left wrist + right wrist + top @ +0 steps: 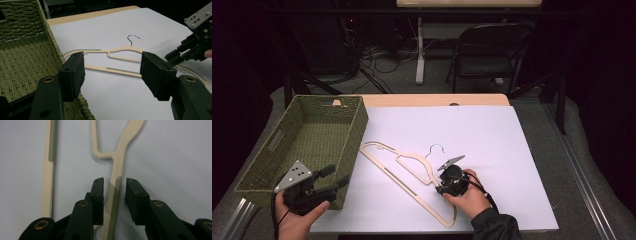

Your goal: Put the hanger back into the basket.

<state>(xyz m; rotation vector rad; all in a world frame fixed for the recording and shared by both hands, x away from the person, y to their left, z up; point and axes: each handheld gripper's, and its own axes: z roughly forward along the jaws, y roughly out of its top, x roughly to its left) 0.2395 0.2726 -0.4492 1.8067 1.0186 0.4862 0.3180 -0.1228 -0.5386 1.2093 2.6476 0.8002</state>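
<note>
One cream hanger (pixel 412 175), one green woven basket (pixel 272 165), one folding chair (pixel 489 50).

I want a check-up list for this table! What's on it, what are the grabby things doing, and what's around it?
Surface: white sheet over a wooden table.
Job's things: cream hanger lying flat; green woven basket at the left.
Clutter: nothing seen.
Grippers: left hand-held gripper open, beside the basket; right hand-held gripper open, jaws astride a hanger arm.
Cables: black cable trailing from the right gripper; more on the floor.
Surroundings: folding chair, dark room.
</note>
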